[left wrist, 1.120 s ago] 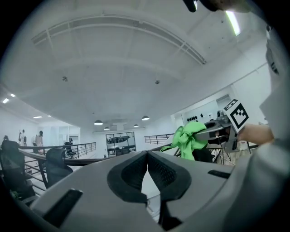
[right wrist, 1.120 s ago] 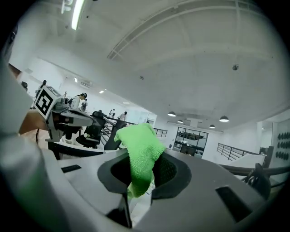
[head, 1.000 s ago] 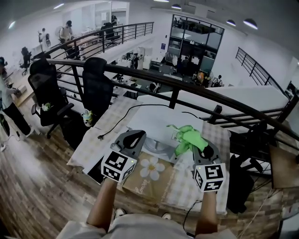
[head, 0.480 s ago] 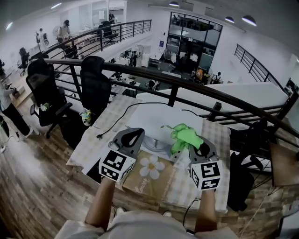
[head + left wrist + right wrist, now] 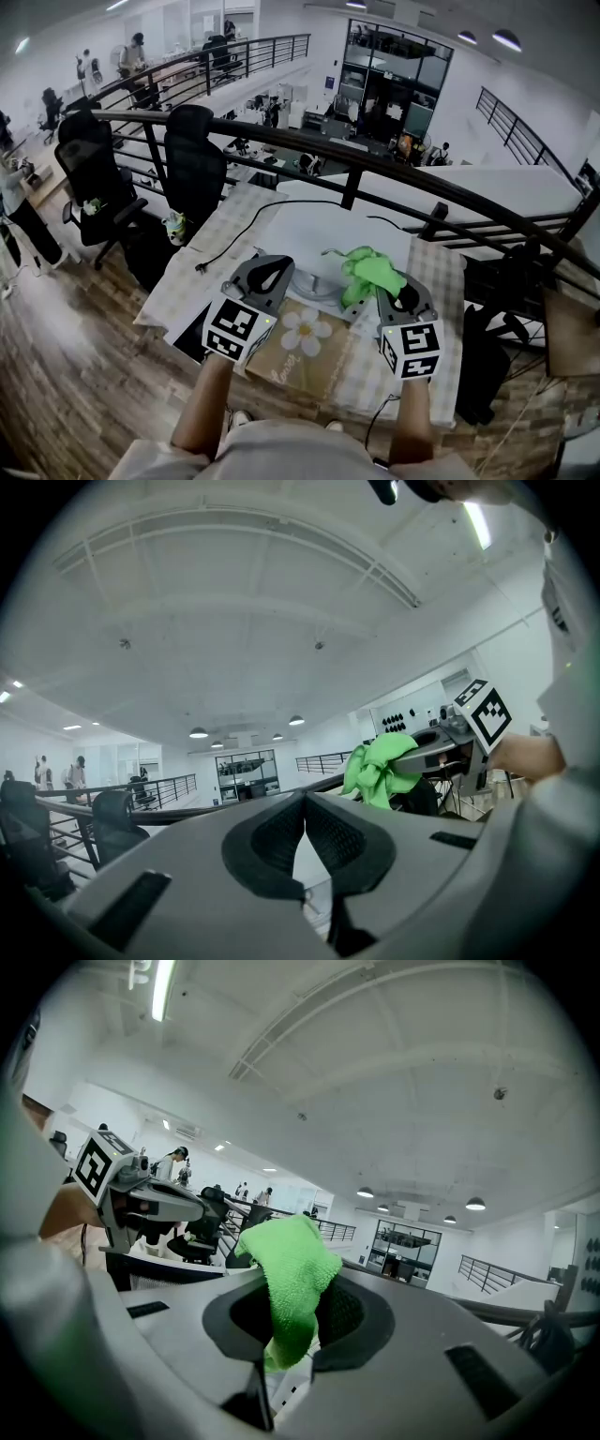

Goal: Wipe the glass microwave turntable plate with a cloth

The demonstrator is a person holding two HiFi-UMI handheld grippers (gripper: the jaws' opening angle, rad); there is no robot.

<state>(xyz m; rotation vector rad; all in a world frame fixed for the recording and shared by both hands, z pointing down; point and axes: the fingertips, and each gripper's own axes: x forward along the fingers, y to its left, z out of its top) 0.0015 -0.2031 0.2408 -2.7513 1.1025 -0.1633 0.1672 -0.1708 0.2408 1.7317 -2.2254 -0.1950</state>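
Right gripper (image 5: 387, 287) first, and we see it clamped on the green cloth (image 5: 367, 272): in the right gripper view the dark pads pinch a fold of it (image 5: 292, 1274), with the loose end bunched up above the jaws. Over on the other side, the left gripper (image 5: 273, 265) has its jaws together, and in the left gripper view (image 5: 305, 804) the pads meet at the tips with nothing between them. Both grippers are held up off the table (image 5: 192, 274), side by side and pointing away from us, each with its marker cube nearest the person's arm. Between them, from the head view, we pick out the glass turntable plate (image 5: 314, 285) lying flat on the table, just beyond a tan mat (image 5: 298, 349) printed with a white daisy. The cloth hangs at the plate's right edge, and we cannot tell whether it touches the glass. Behind the plate sits a white box-like surface (image 5: 328, 234) with a black cable (image 5: 272, 219) trailing across it and off to the left. Past the table runs a black railing (image 5: 375, 169), and two black office chairs (image 5: 192, 159) stand to the left of it. From the left gripper view we catch the cloth (image 5: 380, 766) off to the right, bunched at the tip of the other gripper.
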